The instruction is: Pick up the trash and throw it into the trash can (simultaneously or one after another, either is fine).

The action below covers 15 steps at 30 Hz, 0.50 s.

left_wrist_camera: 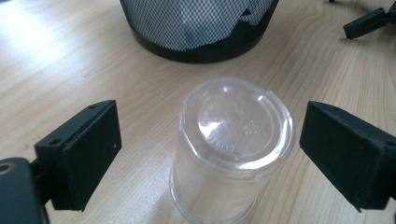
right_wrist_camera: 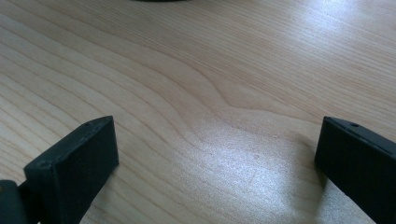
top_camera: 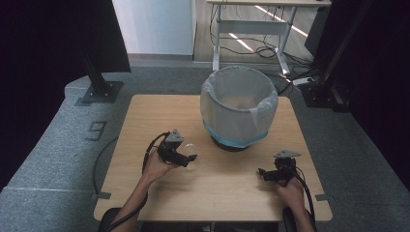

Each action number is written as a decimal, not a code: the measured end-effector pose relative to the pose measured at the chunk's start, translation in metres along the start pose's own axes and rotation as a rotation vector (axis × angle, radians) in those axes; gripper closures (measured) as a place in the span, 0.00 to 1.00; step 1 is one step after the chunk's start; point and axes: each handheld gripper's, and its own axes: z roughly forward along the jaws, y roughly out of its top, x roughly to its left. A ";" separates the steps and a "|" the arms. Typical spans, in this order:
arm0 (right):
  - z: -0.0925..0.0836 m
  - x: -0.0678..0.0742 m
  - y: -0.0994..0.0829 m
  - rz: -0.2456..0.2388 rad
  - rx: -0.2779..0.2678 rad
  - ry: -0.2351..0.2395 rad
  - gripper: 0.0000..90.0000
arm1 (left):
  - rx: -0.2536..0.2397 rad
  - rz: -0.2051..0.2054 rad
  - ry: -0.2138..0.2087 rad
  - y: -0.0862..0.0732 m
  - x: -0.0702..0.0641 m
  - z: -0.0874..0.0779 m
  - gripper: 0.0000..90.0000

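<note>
A clear plastic cup (left_wrist_camera: 233,144) stands upside down on the wooden table (top_camera: 159,111), left of centre and in front of the bin. My left gripper (left_wrist_camera: 212,121) is lowered around it, one black pad on each side, with a gap showing between each pad and the cup wall. In the high view the cup (top_camera: 191,149) sits at the tip of the left gripper (top_camera: 191,157). My right gripper (top_camera: 263,173) rests low over the table's right front, and in its own view the right gripper (right_wrist_camera: 215,135) stands open over bare wood.
A black mesh bin (top_camera: 239,104) lined with a white bag stands at the table's back centre, its base (left_wrist_camera: 196,46) just beyond the cup. The right gripper's tip (left_wrist_camera: 369,21) shows far off in the left gripper view. Desk legs and cables lie beyond the table.
</note>
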 end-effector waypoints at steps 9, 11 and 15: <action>0.000 0.000 0.000 0.000 0.000 0.000 0.00 | 0.028 0.002 0.008 -0.015 -0.003 0.015 0.14; 0.000 0.000 0.000 -0.001 0.000 0.000 0.00 | 0.034 0.004 0.009 -0.017 -0.004 0.018 0.15; 0.000 0.000 0.000 -0.001 -0.001 0.000 0.00 | 0.055 0.014 0.014 -0.021 -0.005 0.023 0.16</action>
